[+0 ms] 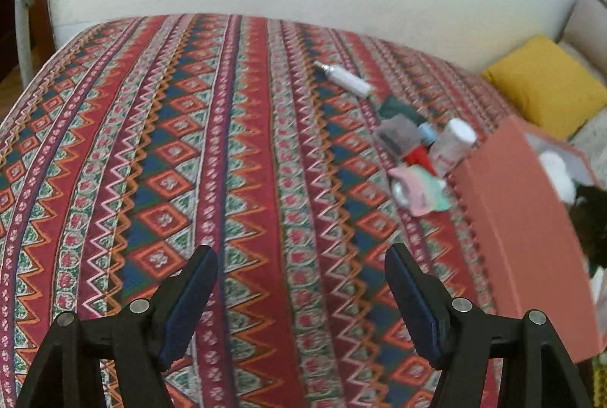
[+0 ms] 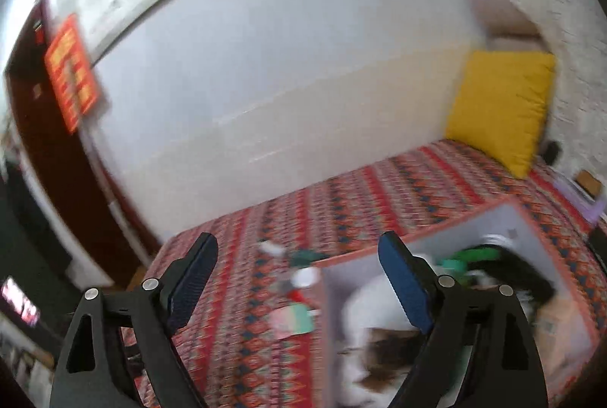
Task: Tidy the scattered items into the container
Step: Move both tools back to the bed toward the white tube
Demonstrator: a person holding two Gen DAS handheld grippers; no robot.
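A pink box stands at the right on the patterned bedspread; it also shows in the right wrist view, holding white, dark and green items. Beside it lie a white spray bottle, a grey cube, a clear white-capped bottle, a red item and a pink-green packet, the packet also in the right wrist view. My left gripper is open and empty above the bedspread. My right gripper is open and empty above the box's left edge.
A yellow cushion leans at the far right by the white wall; it also shows in the right wrist view. A dark wooden door frame with a red poster is at left.
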